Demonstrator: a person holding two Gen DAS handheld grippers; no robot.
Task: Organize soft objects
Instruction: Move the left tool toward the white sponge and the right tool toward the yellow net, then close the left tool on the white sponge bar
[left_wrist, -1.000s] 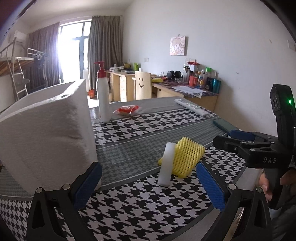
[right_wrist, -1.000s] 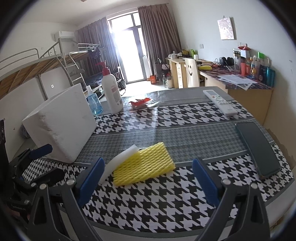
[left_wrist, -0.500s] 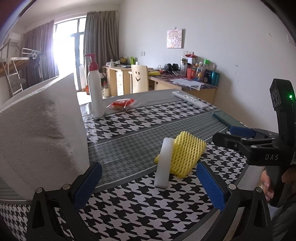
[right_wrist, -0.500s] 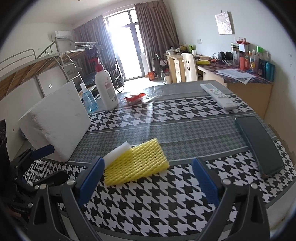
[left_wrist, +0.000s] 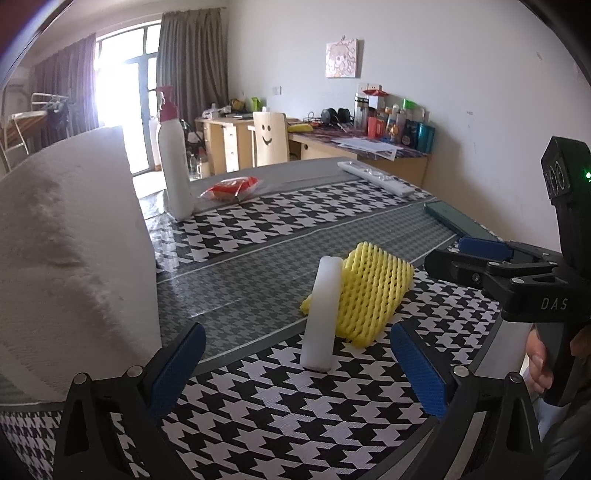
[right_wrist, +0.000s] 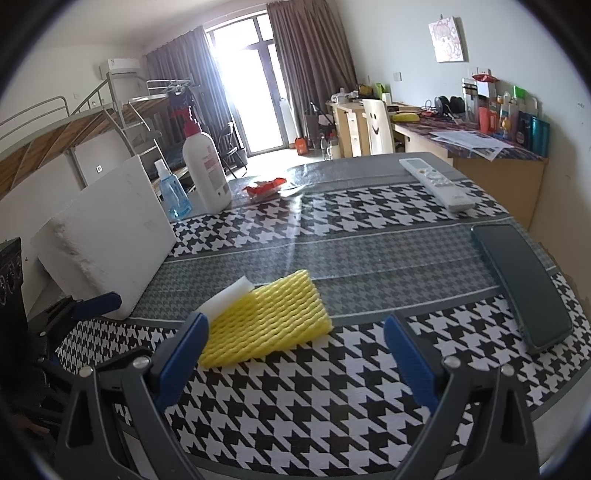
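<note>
A yellow foam net sleeve (left_wrist: 373, 288) (right_wrist: 264, 325) lies on the houndstooth tablecloth with a white foam strip (left_wrist: 322, 314) (right_wrist: 227, 297) tucked under its edge. A large white foam block (left_wrist: 70, 251) (right_wrist: 107, 236) stands at the table's left. My left gripper (left_wrist: 295, 369) is open, its blue pads level with the near end of the white strip. My right gripper (right_wrist: 295, 354) is open just in front of the yellow sleeve; it also shows from the side at the right of the left wrist view (left_wrist: 476, 254). Nothing is held.
A dark phone (right_wrist: 521, 284) lies at the table's right edge, a white remote (right_wrist: 436, 182) beyond it. A white pump bottle (right_wrist: 205, 173), a blue bottle (right_wrist: 171, 192) and a red packet (right_wrist: 264, 186) stand at the back. A hand (left_wrist: 543, 358) grips the right tool.
Both grippers have moved in closer to the yellow sleeve and white strip. The foam pieces have not moved, and both grippers stay open.
</note>
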